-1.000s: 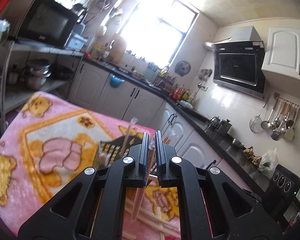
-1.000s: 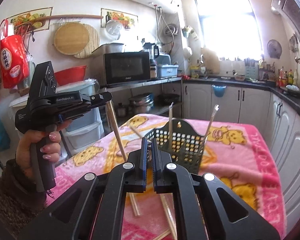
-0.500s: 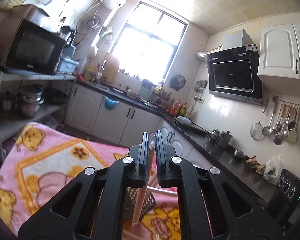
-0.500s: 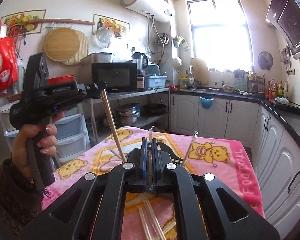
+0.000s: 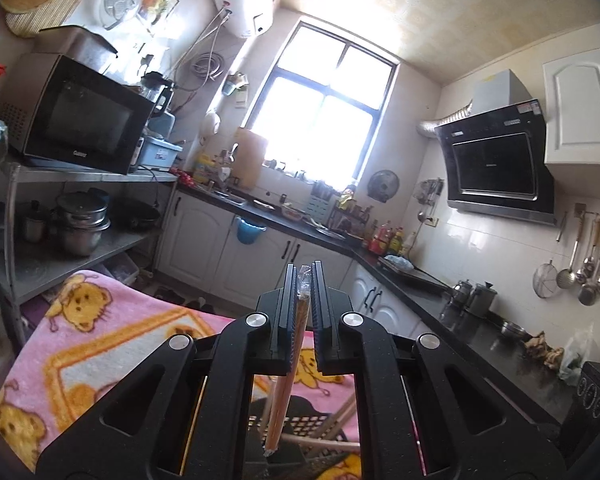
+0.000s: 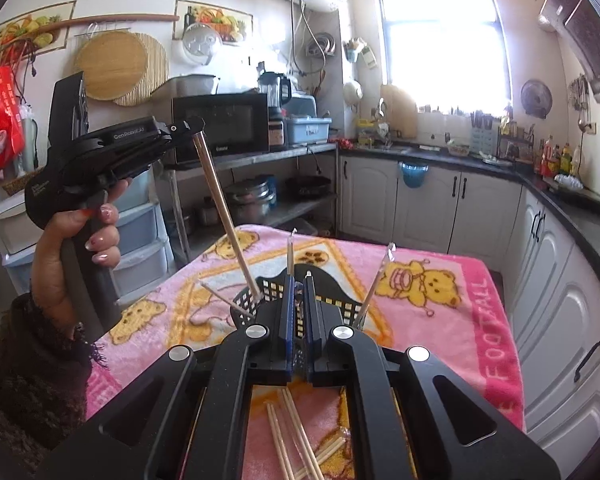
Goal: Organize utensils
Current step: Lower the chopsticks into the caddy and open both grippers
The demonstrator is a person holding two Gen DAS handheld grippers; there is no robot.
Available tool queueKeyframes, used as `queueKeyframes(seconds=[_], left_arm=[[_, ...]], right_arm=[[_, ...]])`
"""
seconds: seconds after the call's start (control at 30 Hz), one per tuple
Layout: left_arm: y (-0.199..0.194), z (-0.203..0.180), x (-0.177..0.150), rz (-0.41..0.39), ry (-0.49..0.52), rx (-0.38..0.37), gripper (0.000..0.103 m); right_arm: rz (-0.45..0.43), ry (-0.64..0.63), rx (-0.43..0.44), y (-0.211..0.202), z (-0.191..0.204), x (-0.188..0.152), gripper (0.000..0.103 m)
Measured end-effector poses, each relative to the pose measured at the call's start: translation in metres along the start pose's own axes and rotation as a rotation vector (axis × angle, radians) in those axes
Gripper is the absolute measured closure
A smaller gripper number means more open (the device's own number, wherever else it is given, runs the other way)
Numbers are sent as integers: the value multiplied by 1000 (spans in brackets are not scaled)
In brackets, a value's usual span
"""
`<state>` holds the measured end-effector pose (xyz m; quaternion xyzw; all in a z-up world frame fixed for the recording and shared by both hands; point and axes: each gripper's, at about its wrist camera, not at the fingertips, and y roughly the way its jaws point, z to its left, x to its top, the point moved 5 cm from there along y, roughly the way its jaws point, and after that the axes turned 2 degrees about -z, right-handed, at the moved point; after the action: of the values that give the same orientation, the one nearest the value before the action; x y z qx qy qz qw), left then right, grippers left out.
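Two grippers, one basket (image 6: 260,300), so here's where I'm at. My left gripper (image 6: 194,124) is clamped on a wrapped pair of chopsticks (image 6: 224,216), hanging slanted with the low tip right at the basket's near-left rim. Whether it's actually inside the mesh yet, I can't tell. My right gripper (image 6: 298,280) is closed too, hovering just in front of the basket; can't tell if anything is pinched in it. A couple of wrapped pairs already stand in the basket, and loose chopsticks (image 6: 296,436) lie on the pink blanket (image 6: 440,312) in front of it. Next move, I reckon: tip it upright over the basket, then let go.
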<state>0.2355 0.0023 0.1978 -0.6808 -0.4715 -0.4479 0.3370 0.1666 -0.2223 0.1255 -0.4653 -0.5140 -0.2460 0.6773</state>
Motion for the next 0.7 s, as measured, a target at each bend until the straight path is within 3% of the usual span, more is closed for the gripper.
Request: queueKeyframes(seconds=[0.7], left_arm=[[50,27,-52,35,29,56,99]], right_arm=[[50,47,16,42,-2,-9,98]])
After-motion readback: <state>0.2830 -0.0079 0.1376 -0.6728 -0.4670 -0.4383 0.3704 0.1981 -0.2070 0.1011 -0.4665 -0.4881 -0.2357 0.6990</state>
